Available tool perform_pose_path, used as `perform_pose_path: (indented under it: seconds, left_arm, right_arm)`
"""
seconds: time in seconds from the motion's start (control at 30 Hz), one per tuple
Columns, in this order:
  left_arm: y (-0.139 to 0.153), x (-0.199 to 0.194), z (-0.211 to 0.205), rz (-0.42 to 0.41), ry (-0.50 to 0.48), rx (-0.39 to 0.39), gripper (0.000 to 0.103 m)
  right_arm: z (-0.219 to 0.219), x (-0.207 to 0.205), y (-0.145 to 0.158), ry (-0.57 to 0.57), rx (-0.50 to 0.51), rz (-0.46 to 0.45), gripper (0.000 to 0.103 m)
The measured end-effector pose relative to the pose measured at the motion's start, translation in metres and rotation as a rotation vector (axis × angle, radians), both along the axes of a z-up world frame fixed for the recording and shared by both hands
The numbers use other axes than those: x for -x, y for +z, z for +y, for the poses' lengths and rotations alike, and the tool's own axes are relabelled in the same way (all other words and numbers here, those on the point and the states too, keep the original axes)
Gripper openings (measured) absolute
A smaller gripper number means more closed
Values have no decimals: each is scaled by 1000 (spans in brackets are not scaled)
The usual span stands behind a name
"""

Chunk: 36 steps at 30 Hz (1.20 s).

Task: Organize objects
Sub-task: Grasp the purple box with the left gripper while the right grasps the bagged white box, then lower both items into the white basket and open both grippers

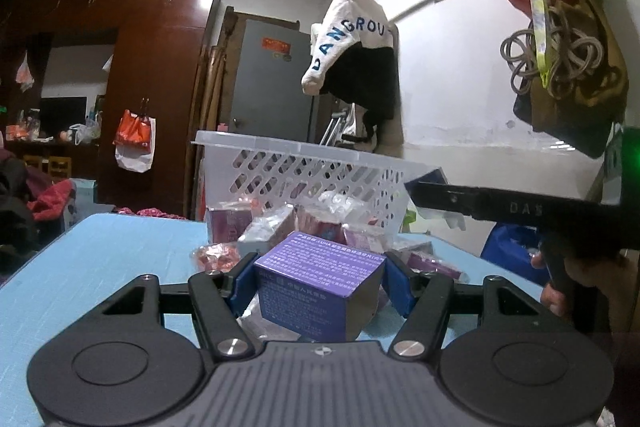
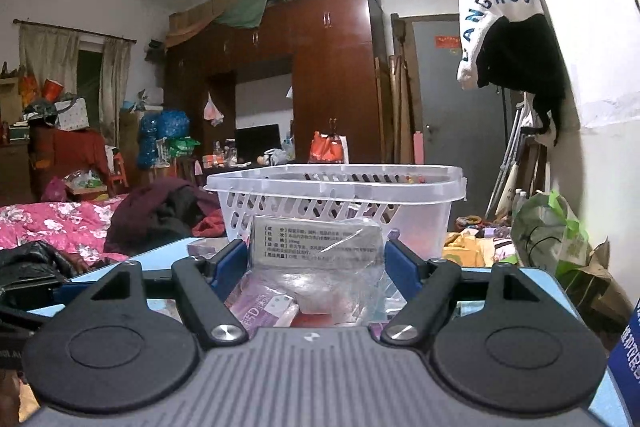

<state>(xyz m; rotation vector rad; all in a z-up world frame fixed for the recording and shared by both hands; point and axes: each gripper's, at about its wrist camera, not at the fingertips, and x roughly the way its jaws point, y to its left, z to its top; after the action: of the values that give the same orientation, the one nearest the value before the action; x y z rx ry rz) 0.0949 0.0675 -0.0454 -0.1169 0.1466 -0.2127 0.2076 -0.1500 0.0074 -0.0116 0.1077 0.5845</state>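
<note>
My left gripper [image 1: 320, 269] is shut on a purple box [image 1: 320, 279], its blue pads [image 1: 242, 283] pressing both sides just above the blue table [image 1: 100, 267]. Beyond it, several purple and clear-wrapped packets [image 1: 280, 223] are heaped against a white perforated basket [image 1: 304, 171]. At the right of that view a hand [image 1: 560, 291] holds the other gripper, whose black finger [image 1: 480, 201] reaches toward the basket's rim. In the right wrist view my right gripper [image 2: 316, 257] is shut on a grey printed box in a clear plastic bag [image 2: 316, 243], level with the basket [image 2: 336, 187].
Loose purple packets [image 2: 260, 307] lie under the right gripper. A pink quilted bed [image 2: 60, 223] and dark clothes [image 2: 168, 211] flank the table on the left. Bags and coiled cord [image 1: 568, 47] hang at upper right; a green bag [image 2: 548, 227] stands by the wall.
</note>
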Motion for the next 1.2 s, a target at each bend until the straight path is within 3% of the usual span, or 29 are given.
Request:
perform_pose_path:
  seconds: [0.13,0.27,0.33,0.4,0.5,0.57,0.73,0.8,0.83,0.9,0.97,1.03,1.13,1.2]
  left_arm:
    - [19,-4,10,-18,-54,48,68]
    - [63,-35,27,-36,-92,127,68]
    - [90,-59,28,-41,-76,136,68]
    - [121,-92,20,-41,-50,86,68]
    - [148,-149,7,50,-8,45,68]
    - [148,-175,5,117,-1,50,68]
    - [136,-199,4,160,24,61,69]
    - [131,-211,0,168,53,25,84]
    - [128,-218,-1,207,87,4,96]
    - [122,-225,-1,269,121,-23,97]
    - [120,-212,3,248,116,-23,97]
    - [117,-186,9,208,107,-34,97]
    - [99,-140,16,195,84,-45,97]
    - [80,-112,22,202,32,-21,97]
  right_arm:
    - [-7,3,4,11,-49,-20,78]
    - [-11,-2,33,34,-111,-39,78]
    - [-4,-14,56,31,-79,-58,78]
    - [7,-36,77,26,-39,-48,78]
    - [27,-81,101,-29,55,-21,78]
    - [32,-100,102,-32,76,11,78]
    - [36,-119,91,-41,133,54,78]
    - [34,-125,86,-21,135,92,82]
    - [35,-130,82,-16,142,117,89]
    - [34,-127,76,-53,158,118,97]
    - [26,-116,71,-77,172,88,100]
    - [6,-100,66,-81,124,91,103]
    - [-28,-74,44,-43,55,167,103]
    - [-43,-59,21,-34,92,223,103]
